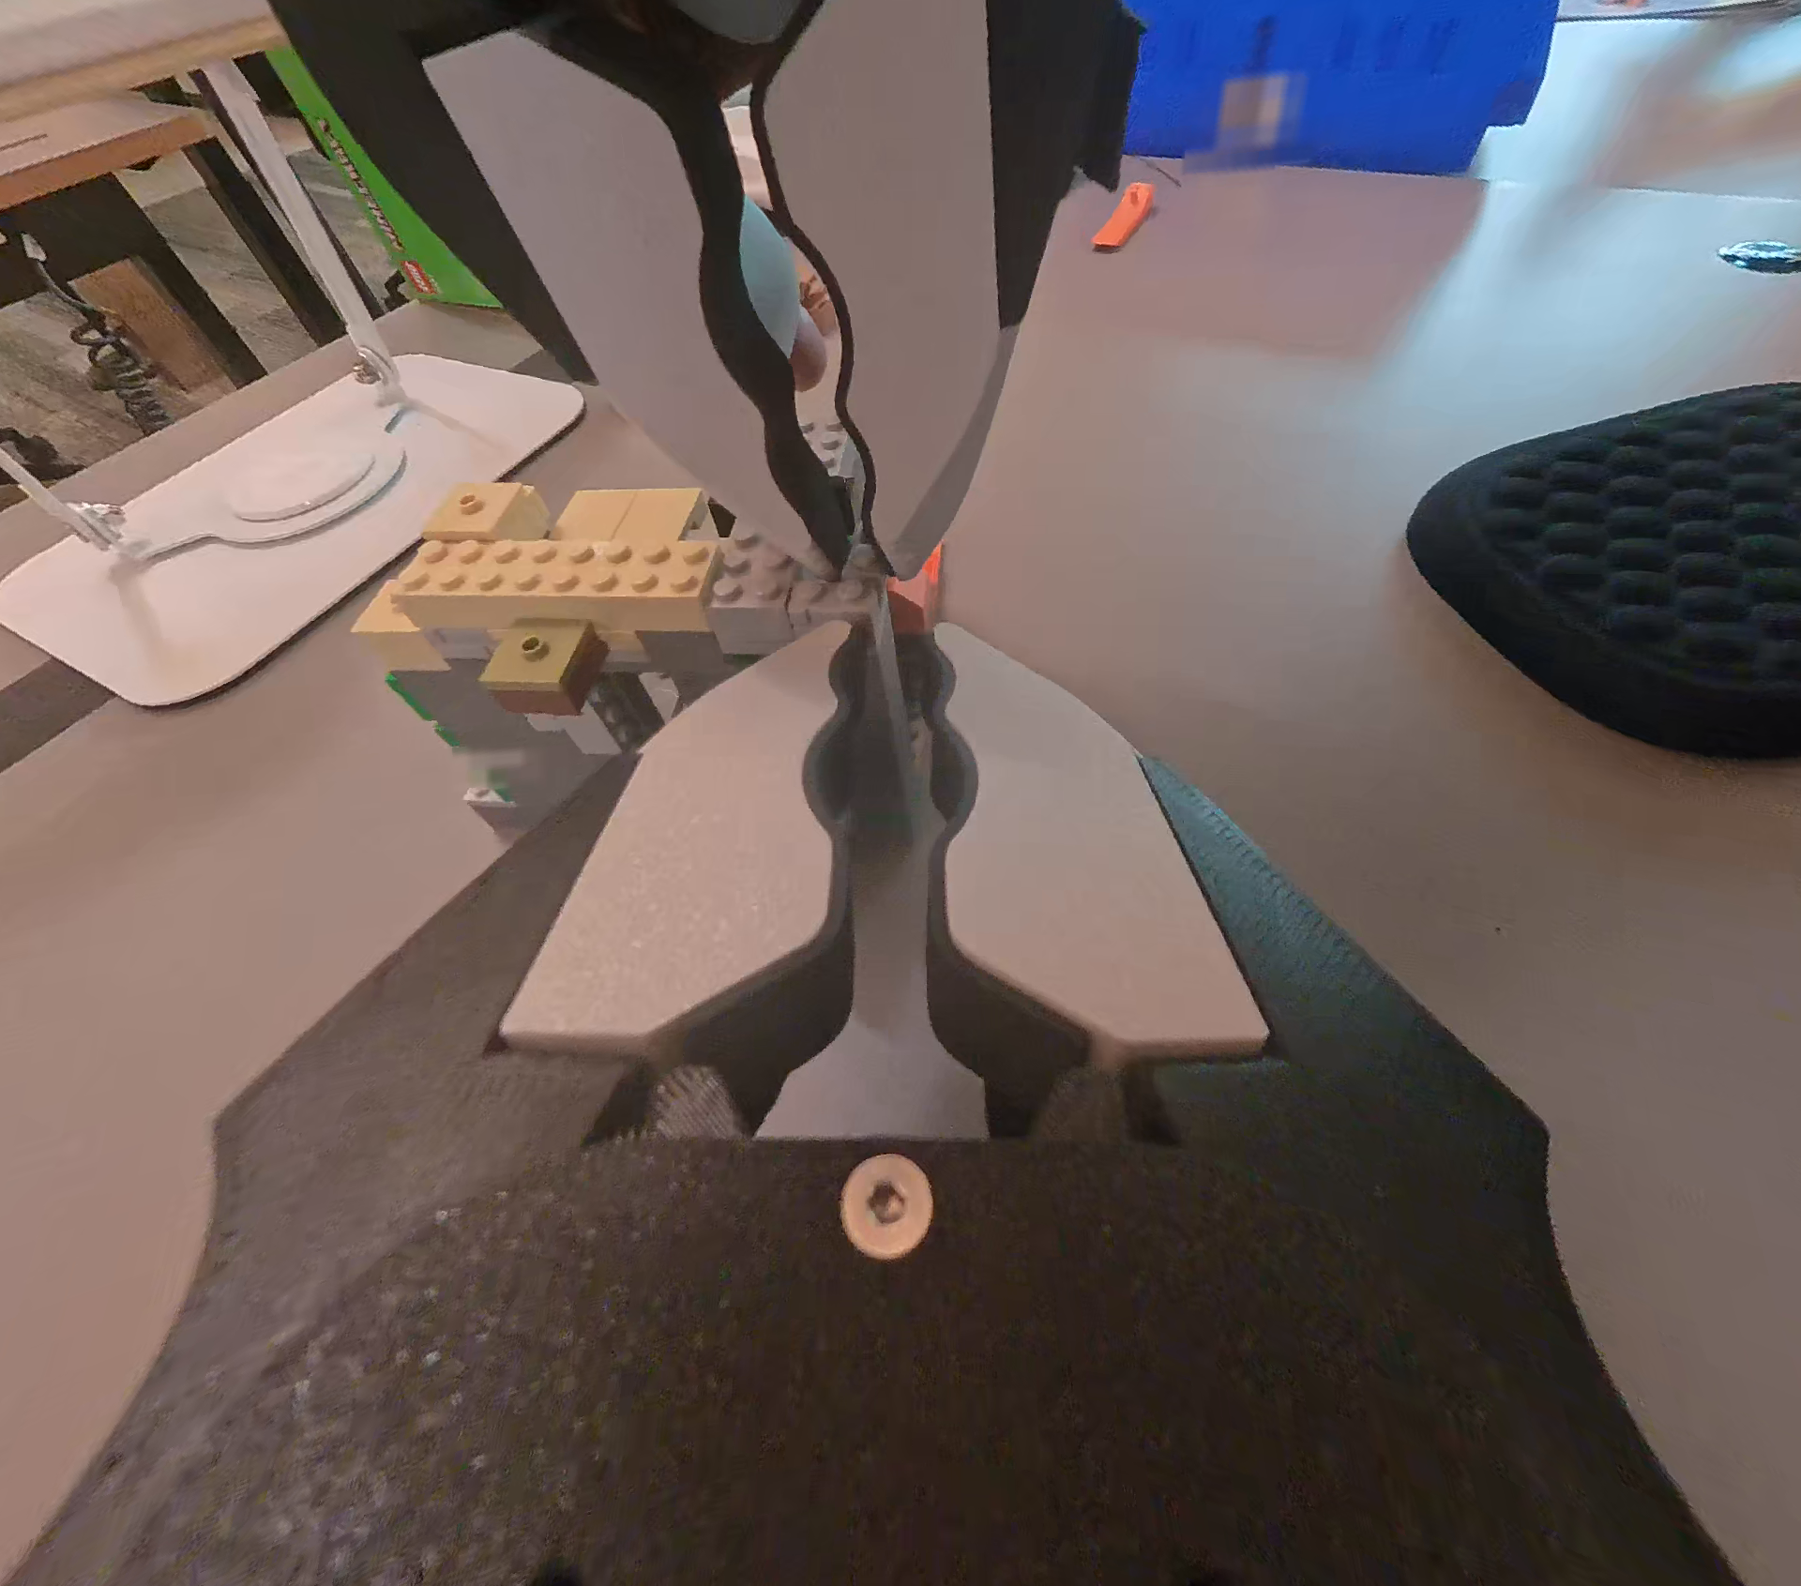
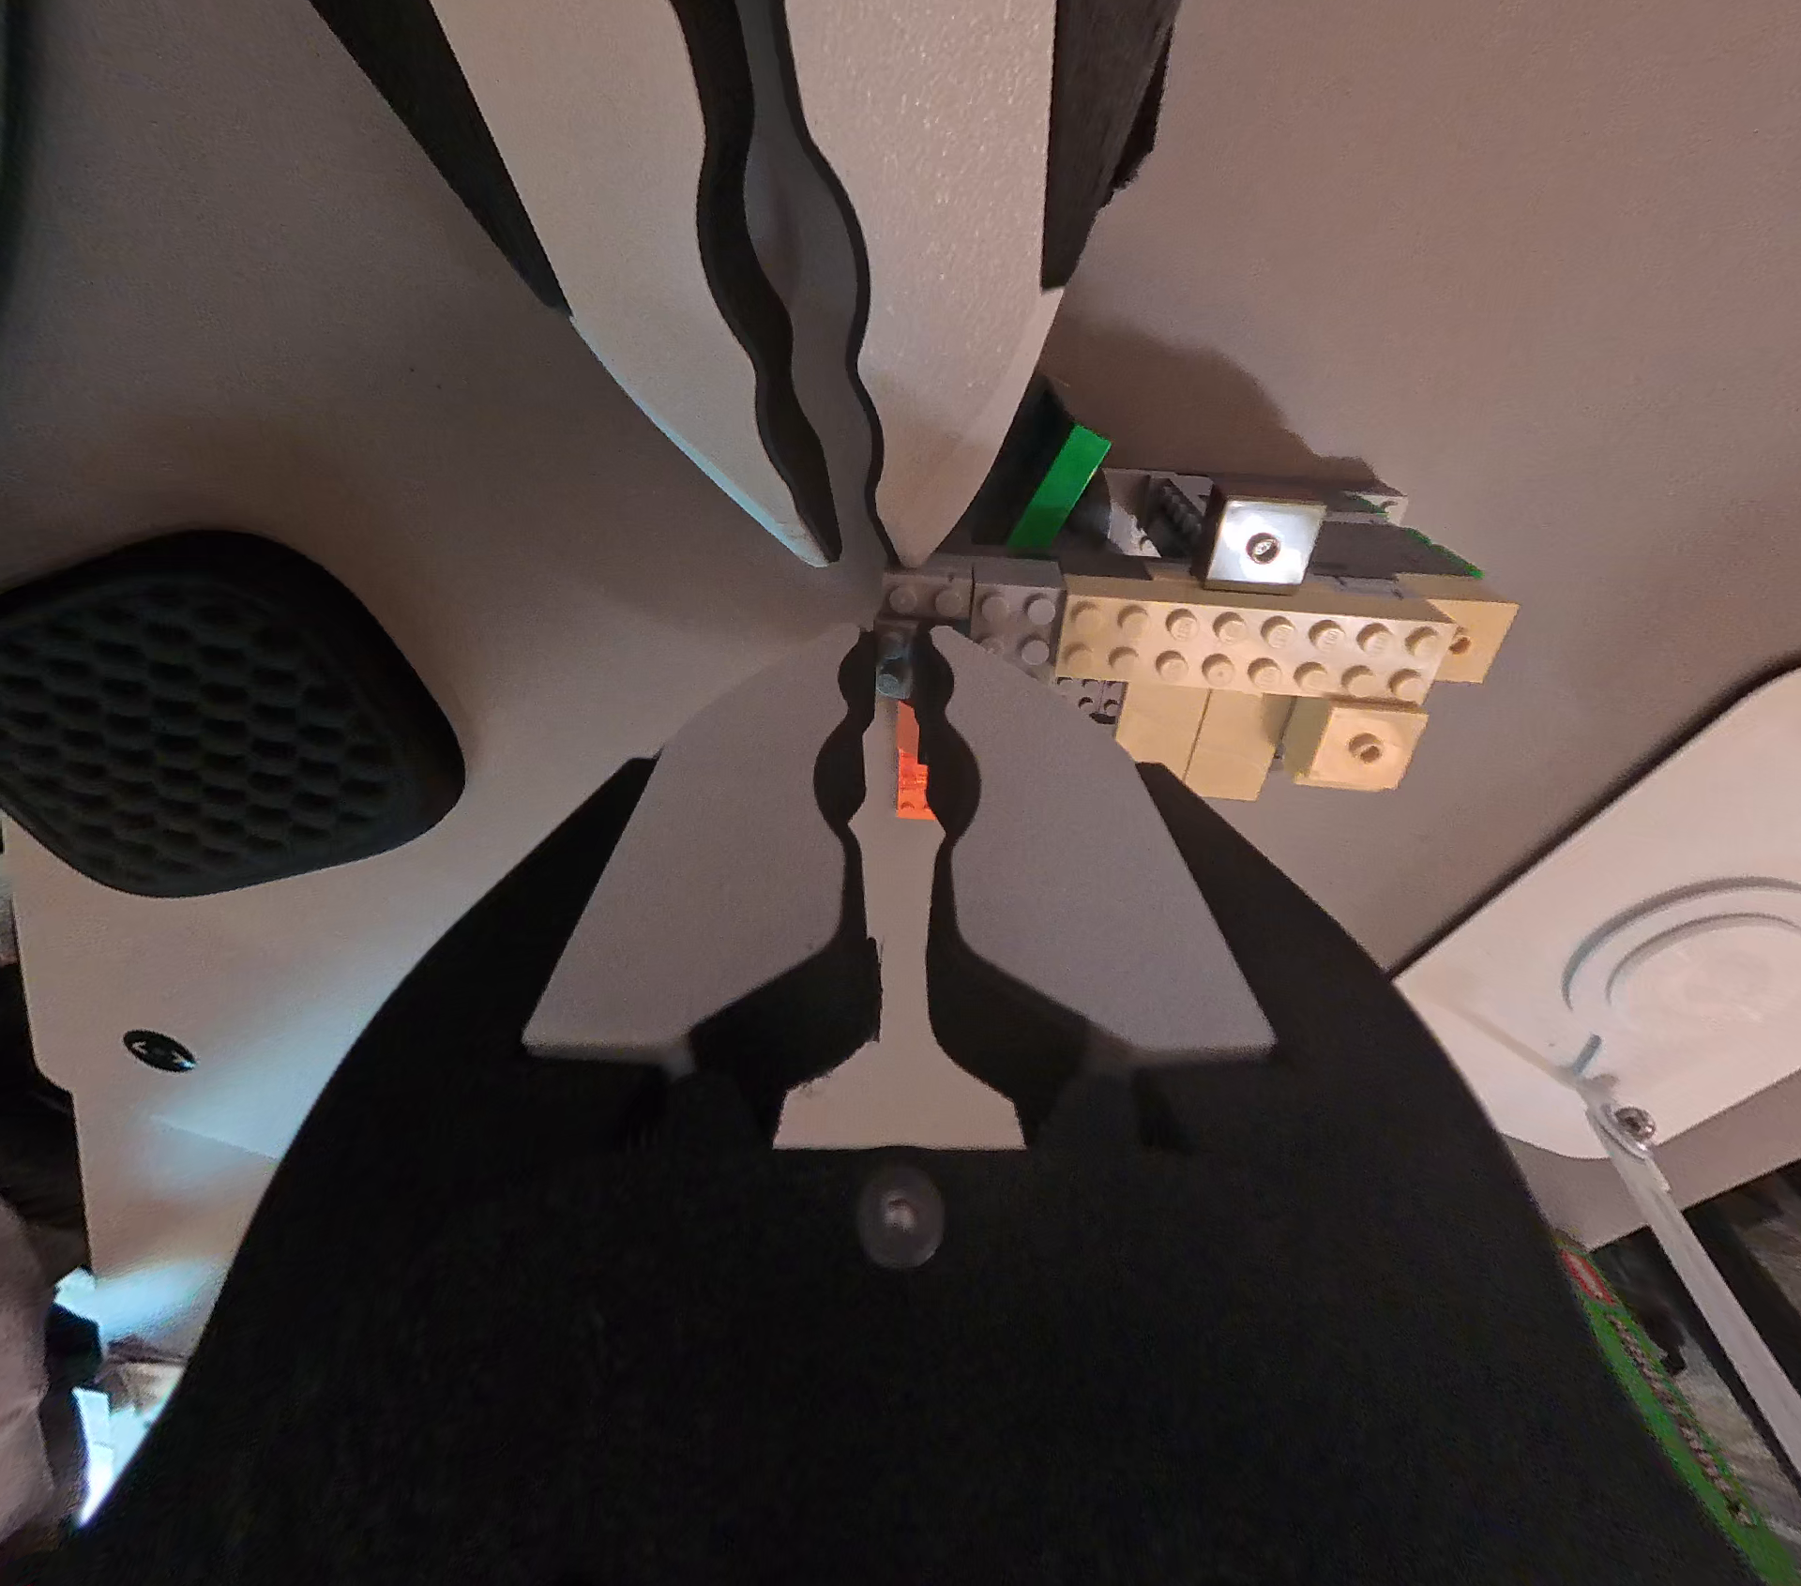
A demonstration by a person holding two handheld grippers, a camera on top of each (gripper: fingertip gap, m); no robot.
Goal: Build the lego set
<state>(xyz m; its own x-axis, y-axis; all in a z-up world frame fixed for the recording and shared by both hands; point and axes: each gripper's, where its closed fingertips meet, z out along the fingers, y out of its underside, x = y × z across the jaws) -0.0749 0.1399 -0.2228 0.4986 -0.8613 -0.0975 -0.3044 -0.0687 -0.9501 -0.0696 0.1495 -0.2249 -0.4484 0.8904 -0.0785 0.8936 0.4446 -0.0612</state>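
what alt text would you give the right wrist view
Two tools meet tip to tip over a toy brick model on a table; the near tool pinches a small grey brick at the model's grey end. A black mesh cushion lies left.

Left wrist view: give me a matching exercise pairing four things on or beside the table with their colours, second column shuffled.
Things:
1. long studded brick on top of the brick model
2. bin at the far side of the table
3. mesh pad at the right edge
4. flat stand base to the left of the model

Colours:
A. black
B. white
C. tan
D. blue

Pairs: 1-C, 2-D, 3-A, 4-B
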